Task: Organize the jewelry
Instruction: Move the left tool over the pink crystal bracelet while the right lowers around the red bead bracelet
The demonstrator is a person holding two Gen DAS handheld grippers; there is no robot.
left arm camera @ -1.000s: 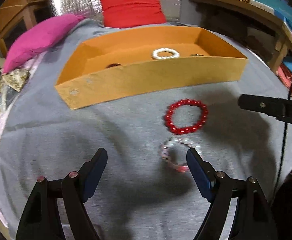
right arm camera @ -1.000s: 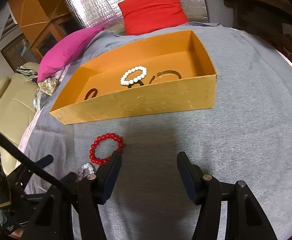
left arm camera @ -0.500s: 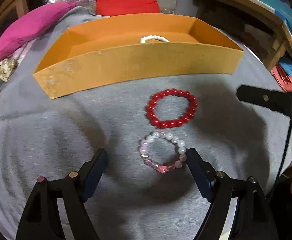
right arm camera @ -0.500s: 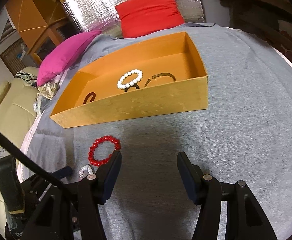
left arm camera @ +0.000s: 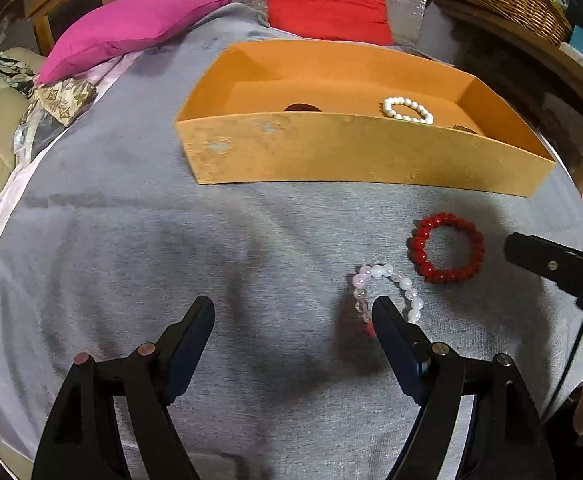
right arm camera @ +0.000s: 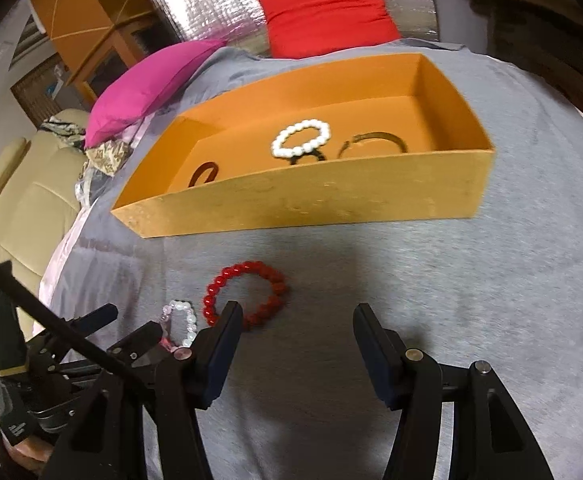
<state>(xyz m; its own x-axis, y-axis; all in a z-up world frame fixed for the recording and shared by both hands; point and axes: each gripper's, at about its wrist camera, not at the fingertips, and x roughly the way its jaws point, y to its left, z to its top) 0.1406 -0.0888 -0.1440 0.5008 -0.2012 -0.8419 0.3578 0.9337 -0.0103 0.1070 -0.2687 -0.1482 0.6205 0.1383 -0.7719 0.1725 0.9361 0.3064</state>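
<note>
1. Two bracelets sit outside the orange box (left arm camera: 371,158), on the grey cloth (left arm camera: 131,260) on its near side: red bracelet (left arm camera: 445,253) closer to the box, pink bracelet (left arm camera: 387,292) just beyond it.
2. Your left tool (left arm camera: 293,312) is released, empty. The pink bracelet lies outside the gap, its near edge behind the right finger (left arm camera: 391,328).
3. Your right tool (right arm camera: 293,316) is released, empty, with its left finger (right arm camera: 223,332) overlapping the red bracelet's edge.
4. Judgement: shift the left tool right to straddle the beads.
</note>
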